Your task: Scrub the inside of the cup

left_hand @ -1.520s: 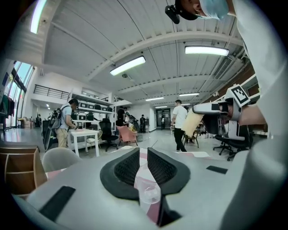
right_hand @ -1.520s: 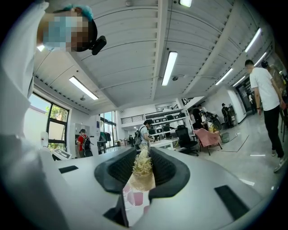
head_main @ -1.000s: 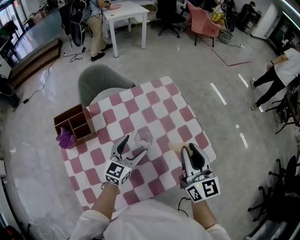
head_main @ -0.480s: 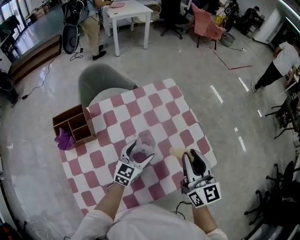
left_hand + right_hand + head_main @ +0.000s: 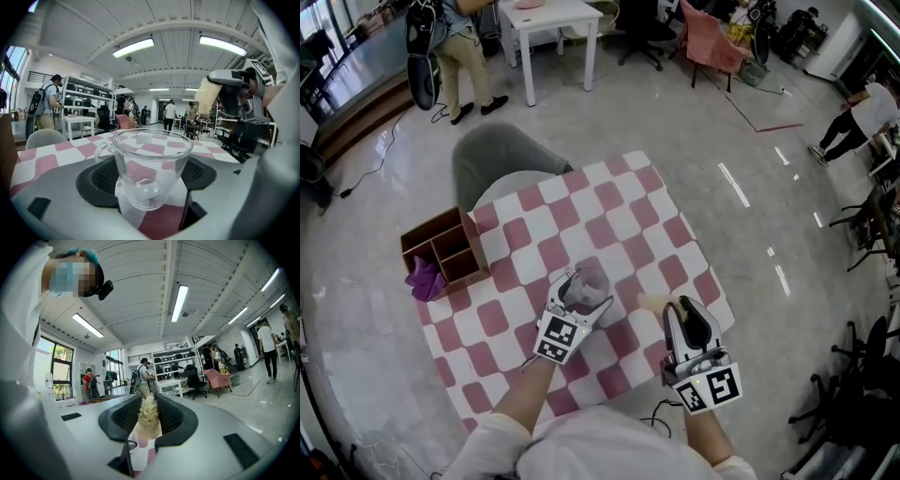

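I have the left gripper (image 5: 586,293) at the middle of the pink-and-white checked cloth (image 5: 614,202), and the glass cup (image 5: 592,280) stands upright between its jaws. In the left gripper view the jaws are set wide, about the width of the cup, and the dark pads (image 5: 105,176) meet the rim on either side, as far as I can tell. The cup's handle points toward 9 o'clock in that view, and the checks show through the clear glass. The cup's base looks to be down on the cloth.

The right gripper (image 5: 682,302) sits at about 4 o'clock from the cup, near the table's edge. Its jaws are drawn nearly together, pinching a pale fibrous scrubber (image 5: 149,420) low on its body. The frayed top stands clear above the pads. In the head view the scrubber's tip points toward 10 o'clock, close to the cup but apart from it and outside the glass.

At 9 o'clock from the cup, on the cloth's edge, there is a wooden compartment box (image 5: 450,246) with a purple rag (image 5: 424,277) in its near-left section. A grey chair (image 5: 492,159) stands at 11 o'clock, tucked against the far side of the table.
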`<state>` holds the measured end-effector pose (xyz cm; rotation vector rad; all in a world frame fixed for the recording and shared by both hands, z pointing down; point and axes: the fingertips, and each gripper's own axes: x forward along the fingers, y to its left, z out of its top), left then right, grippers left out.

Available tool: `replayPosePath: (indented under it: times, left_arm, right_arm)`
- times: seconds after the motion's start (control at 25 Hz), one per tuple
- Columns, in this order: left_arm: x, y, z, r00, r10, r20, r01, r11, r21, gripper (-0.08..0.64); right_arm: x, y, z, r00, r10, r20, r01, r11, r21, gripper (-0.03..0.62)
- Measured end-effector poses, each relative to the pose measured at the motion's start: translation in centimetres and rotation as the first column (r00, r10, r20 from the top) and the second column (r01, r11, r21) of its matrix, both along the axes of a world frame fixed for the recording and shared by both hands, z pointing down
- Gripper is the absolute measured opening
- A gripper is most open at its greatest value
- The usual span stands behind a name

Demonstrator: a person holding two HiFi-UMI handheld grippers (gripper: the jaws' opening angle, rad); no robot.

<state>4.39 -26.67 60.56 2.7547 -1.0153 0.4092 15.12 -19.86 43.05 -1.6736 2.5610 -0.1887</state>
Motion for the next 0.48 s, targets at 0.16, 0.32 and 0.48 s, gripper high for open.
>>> replayPosePath:
  times: [0.16, 0.32, 0.48]
  left_arm:
    - [0.15, 0.04, -0.02, 1.000, 0.008, -0.002, -0.008, 1.000, -0.004, 0.377]
    - [0.12, 0.04, 0.03, 1.000, 0.016, -0.005, -0.016, 1.000, -0.005, 0.377]
    - [-0.05, 0.05, 0.07, 1.000, 0.027, -0.005, -0.027, 1.000, -0.011, 0.377]
  right_arm:
    - [0.18, 0.08, 0.00, 1.000, 0.006, 0.001, -0.006, 1.000, -0.002, 0.100]
    - [0.06, 0.07, -0.14, 1.000, 0.005, 0.000, -0.005, 1.000, 0.000, 0.100]
    - [-0.36, 0.08, -0.81, 1.000, -0.006, -0.007, 0.006, 1.000, 0.014, 0.100]
